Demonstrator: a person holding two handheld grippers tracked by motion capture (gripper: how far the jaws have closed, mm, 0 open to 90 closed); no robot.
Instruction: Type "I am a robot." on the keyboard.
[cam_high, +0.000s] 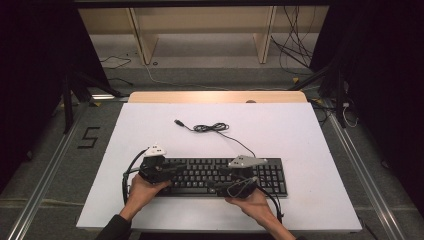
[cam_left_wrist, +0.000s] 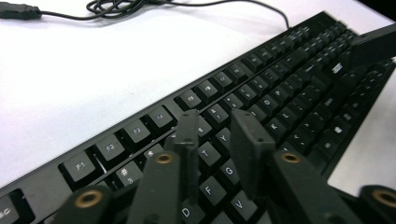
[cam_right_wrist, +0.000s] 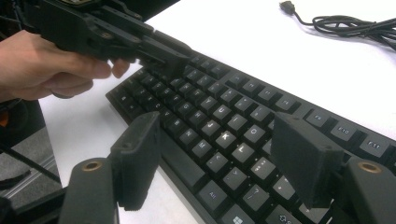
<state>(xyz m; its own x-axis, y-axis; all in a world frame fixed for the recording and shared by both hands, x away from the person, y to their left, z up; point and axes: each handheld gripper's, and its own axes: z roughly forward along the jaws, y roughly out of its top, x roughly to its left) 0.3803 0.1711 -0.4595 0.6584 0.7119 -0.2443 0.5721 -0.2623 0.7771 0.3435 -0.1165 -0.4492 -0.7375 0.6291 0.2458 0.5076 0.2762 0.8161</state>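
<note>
Keyboard (cam_high: 220, 176), black, lies flat near the front edge of the white desk (cam_high: 300, 130), its cable (cam_high: 212, 128) coiled loosely behind it and ending in a free plug (cam_high: 178, 122). Left gripper (cam_left_wrist: 219, 135) hovers over the keyboard's left letter keys, jaws parted by a narrow gap with nothing between them. Right gripper (cam_right_wrist: 224, 158) sits over the keyboard's right half, jaws spread wide above the keys and gripping nothing. Each gripper is held in one hand.
</note>
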